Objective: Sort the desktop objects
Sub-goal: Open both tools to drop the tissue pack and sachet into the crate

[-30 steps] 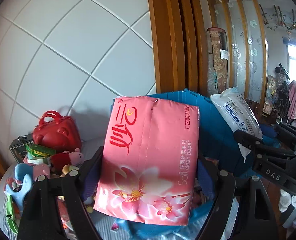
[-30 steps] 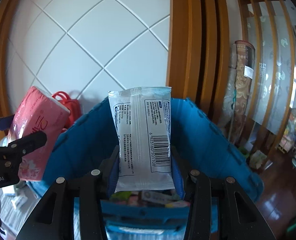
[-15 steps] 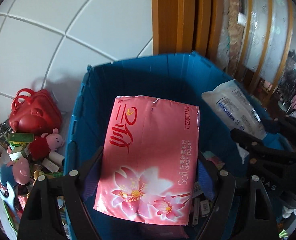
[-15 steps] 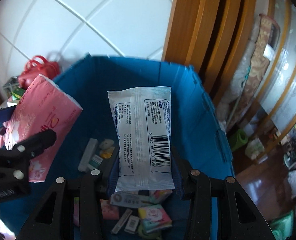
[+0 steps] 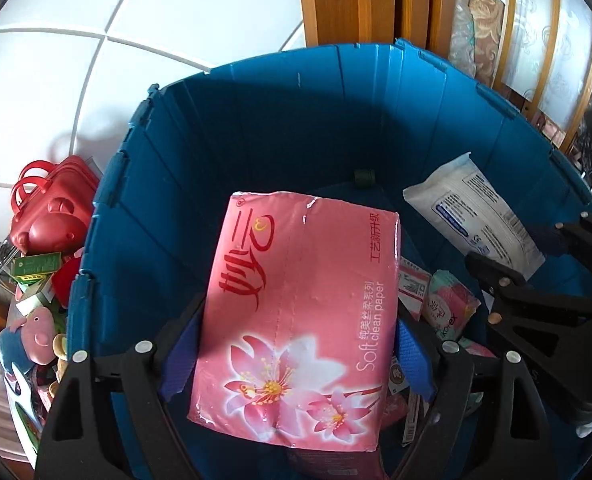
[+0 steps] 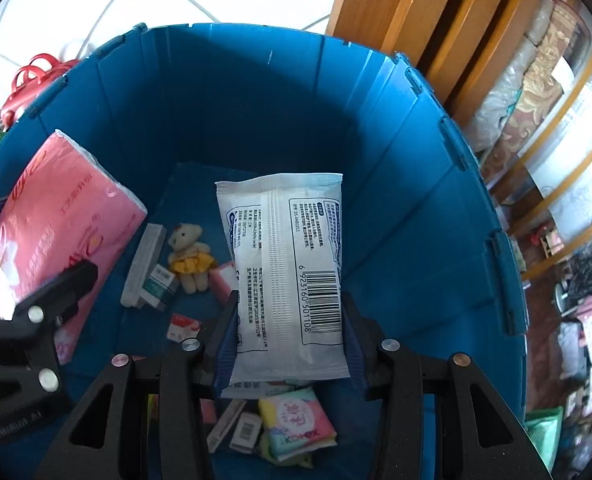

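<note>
- Pink tissue pack sits between the blue pads of your left gripper, held over the open blue bin; its jaws are opening at this moment, set wide, with the pack between them
- White wipes packet is clamped upright in your right gripper, barcode side facing the camera; its jaws stand partly closed, pressed against the packet's two long edges
- Both of your grippers tilt down into the bin, the pink pack on the left side, the white packet on the right, apart from each other
- On the bin floor you see a small teddy bear in a yellow dress, a grey stapler-like bar beside it, and a Kotex pack under the white packet
- Outside the bin's left wall, a red toy handbag and a pink pig plush lie in a pile of small things
</note>
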Demonstrator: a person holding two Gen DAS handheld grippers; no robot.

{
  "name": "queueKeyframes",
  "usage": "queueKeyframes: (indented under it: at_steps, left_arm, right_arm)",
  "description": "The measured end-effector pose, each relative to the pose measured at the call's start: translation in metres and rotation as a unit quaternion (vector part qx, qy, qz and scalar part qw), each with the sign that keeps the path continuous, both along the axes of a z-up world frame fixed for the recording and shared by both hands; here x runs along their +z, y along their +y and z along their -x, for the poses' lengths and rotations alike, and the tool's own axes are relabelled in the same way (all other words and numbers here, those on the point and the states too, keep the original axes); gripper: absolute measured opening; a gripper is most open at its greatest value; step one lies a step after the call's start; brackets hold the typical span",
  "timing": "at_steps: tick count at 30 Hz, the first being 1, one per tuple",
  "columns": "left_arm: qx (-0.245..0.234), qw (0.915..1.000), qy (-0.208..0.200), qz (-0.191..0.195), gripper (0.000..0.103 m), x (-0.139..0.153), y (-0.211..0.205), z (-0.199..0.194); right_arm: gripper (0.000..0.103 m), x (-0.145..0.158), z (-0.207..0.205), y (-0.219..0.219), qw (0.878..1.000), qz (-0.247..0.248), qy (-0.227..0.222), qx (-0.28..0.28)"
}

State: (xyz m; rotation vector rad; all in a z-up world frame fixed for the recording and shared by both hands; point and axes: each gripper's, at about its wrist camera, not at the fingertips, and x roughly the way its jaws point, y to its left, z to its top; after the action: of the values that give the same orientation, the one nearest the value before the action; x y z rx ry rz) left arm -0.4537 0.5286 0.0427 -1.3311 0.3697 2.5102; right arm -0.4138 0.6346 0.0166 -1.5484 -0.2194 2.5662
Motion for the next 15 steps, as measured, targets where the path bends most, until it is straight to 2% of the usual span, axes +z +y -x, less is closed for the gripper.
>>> queueKeyframes:
  at_steps: [7,10,12,15]
  left_arm:
    - [0.005,1.0,-0.001,-0.003,0.085,0.001,-0.002,0.001]
    - [0.01,0.9999,0.008,-0.011,0.085,0.008,-0.004,-0.001]
    - [0.012,0.9995,0.015,-0.023,0.085,0.013,-0.007,-0.001]
    - [0.015,0.9994,0.019,-0.024,0.085,0.018,-0.007,0.0]
  right_arm:
    - [0.05,-0.006,0.005,-0.004,1.0,-0.003,-0.014,-0.002]
    - [0.064,-0.002,0.005,-0.003,1.0,-0.008,-0.01,-0.005]
    - [0.08,-0.001,0.005,-0.002,1.0,-0.01,-0.007,-0.008]
    - [0.084,0.004,0.002,-0.001,1.0,-0.011,0.0,-0.012]
